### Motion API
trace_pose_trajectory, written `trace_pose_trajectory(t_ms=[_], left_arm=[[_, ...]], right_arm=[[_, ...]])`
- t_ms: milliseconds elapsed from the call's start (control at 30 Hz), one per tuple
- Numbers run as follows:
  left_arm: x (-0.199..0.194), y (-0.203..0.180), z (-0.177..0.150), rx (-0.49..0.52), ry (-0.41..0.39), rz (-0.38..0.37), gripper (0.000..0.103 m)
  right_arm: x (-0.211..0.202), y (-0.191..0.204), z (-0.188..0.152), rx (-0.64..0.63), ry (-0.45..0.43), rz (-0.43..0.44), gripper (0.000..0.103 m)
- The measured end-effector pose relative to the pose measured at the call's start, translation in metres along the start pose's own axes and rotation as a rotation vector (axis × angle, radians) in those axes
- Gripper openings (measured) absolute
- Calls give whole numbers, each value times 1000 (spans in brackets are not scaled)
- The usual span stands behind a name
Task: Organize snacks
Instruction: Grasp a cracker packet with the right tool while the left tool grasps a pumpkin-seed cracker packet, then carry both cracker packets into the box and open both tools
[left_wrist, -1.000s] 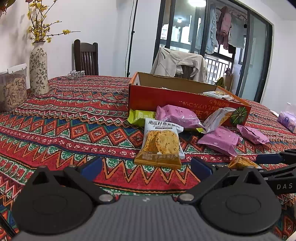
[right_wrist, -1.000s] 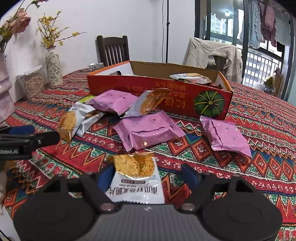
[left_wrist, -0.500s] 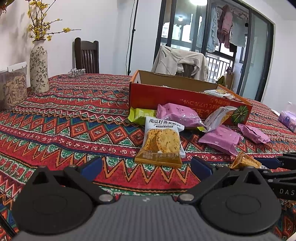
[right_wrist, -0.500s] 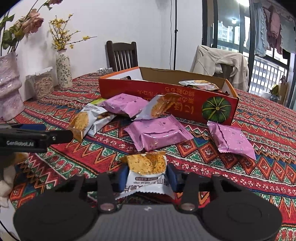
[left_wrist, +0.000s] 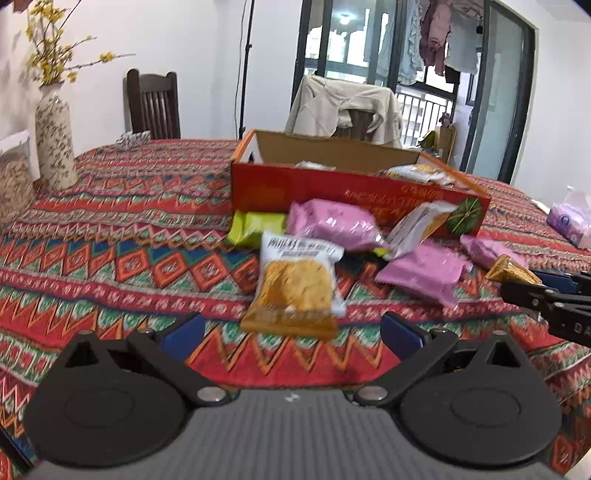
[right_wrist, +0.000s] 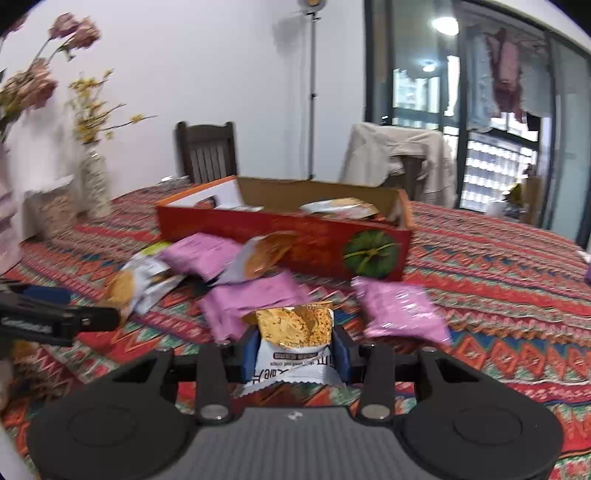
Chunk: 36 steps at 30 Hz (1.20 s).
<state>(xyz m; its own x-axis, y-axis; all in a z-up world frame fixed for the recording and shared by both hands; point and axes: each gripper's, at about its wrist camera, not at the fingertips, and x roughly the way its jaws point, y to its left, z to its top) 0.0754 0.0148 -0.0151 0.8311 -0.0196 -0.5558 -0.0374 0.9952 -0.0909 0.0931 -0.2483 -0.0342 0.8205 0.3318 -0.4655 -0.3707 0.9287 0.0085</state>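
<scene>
Fingers first: the right gripper (right_wrist: 295, 349) has just squeezed in on a white cracker packet (right_wrist: 293, 345), and its blue pads press against both sides of it. The packet's orange end sticks out ahead of the fingers and the white end points back toward the camera, lifted a little off the tabletop (right_wrist: 498, 273). From the left camera you only catch the orange tip of that packet (left_wrist: 511, 271) poking out of the right gripper (left_wrist: 532, 282) at the far right edge.

The left gripper (left_wrist: 291, 332) is wide open with nothing in it, hanging low over the cloth. Just ahead of its fingers lies another cracker packet (left_wrist: 297, 282), flat, white end away from the camera.

Past that it's a little heap of snacks: a green packet (left_wrist: 255, 227), a pink packet (left_wrist: 332, 223) on top, a third cracker packet (left_wrist: 419, 225) leaning against the box, and two more pink ones, a big one (left_wrist: 421, 271) and a smaller one (left_wrist: 487, 249) further right. All of these are outside the red cardboard box (left_wrist: 317, 192), bunched along its front wall. Inside the box I can see a couple of packets (right_wrist: 340, 207) already, near the right end.

Off to the left stands a patterned vase (left_wrist: 55, 140) with yellow flowers, and there's a dark wooden chair (left_wrist: 153, 105) at the back.
</scene>
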Motion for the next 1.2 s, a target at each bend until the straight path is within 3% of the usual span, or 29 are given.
trace_pose_trajectory(t_ms=[333,400,533,733,800,867,1200], left_arm=[[19,-9,24,13,0,26,102],[24,-8,26,3,10,26,98],[32,-5,29,-14,26,32,76],[39,-3,27,-31,46,33,72],[40,-2,25,-39,52,29,66],[40,0,24,-47,56,20,54],[30,4,22,-60,36,7,49]], right_arm=[[20,-24,6,46,-26,-107,41],[21,-25,5,48,-21,-99,41],[21,-25,4,46,-18,-94,41],[20,-27,4,59,-16,-90,41],[21,-27,4,62,-14,-89,42],[21,-27,4,67,-13,-89,42],[20,-30,4,83,-22,-91,42]])
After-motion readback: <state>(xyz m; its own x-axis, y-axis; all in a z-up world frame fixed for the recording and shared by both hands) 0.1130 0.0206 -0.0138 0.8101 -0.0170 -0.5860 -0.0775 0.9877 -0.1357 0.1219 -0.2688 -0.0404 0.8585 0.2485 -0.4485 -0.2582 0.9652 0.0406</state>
